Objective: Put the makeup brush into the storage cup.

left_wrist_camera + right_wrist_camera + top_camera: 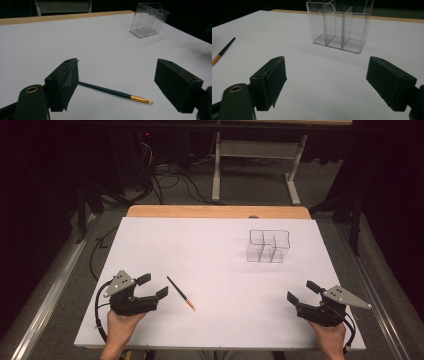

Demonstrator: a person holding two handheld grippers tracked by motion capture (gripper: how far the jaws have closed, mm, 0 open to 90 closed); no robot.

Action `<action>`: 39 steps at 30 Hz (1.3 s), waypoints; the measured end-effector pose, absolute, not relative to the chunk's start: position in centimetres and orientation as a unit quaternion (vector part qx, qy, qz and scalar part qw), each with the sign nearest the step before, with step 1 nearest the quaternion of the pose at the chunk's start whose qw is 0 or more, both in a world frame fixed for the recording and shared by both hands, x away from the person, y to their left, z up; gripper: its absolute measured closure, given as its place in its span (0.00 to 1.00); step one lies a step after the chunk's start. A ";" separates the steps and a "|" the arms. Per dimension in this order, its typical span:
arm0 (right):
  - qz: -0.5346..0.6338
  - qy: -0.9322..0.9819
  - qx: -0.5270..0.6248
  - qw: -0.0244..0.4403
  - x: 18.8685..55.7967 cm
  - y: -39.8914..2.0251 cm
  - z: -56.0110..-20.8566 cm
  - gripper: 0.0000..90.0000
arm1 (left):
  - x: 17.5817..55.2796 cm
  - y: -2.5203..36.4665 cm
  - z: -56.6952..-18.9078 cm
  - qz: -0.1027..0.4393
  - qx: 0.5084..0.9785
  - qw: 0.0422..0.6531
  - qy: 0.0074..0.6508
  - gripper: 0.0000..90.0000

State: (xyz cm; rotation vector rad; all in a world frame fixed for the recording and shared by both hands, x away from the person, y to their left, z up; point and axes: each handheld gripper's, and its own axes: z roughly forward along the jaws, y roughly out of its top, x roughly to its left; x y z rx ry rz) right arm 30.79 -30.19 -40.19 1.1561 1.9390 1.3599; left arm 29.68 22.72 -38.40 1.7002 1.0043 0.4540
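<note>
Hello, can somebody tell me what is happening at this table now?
A person holds one set of tongs in each hand over a white table. Both the left tongs and the right tongs are open and hold nothing. A thin brush lies flat near the left tongs. A clear divided organizer stands empty, farther back on the right.

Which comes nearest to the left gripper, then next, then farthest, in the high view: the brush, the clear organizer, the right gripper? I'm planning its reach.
1. Brush: just right of the left gripper, lying flat on the table.
2. Right gripper: across the near edge, on the right.
3. Clear organizer: far right, upright; close to call with the right gripper.
</note>
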 end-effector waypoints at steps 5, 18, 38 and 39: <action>0.498 0.713 0.425 0.250 30.8 -30.1 -40.2 0.20 | 30.1 22.2 -38.3 0.187 0.715 0.528 0.418 0.22; 0.500 0.711 0.426 0.250 30.8 -30.2 -40.2 0.20 | 31.3 20.9 -38.0 0.184 0.728 0.520 0.406 0.22; 0.500 0.712 0.426 0.250 30.8 -30.2 -40.2 0.20 | 33.0 18.7 -37.7 0.168 0.736 0.527 0.391 0.23; 0.500 0.712 0.425 0.250 30.8 -30.2 -40.2 0.20 | 33.1 18.6 -37.6 0.167 0.737 0.527 0.390 0.23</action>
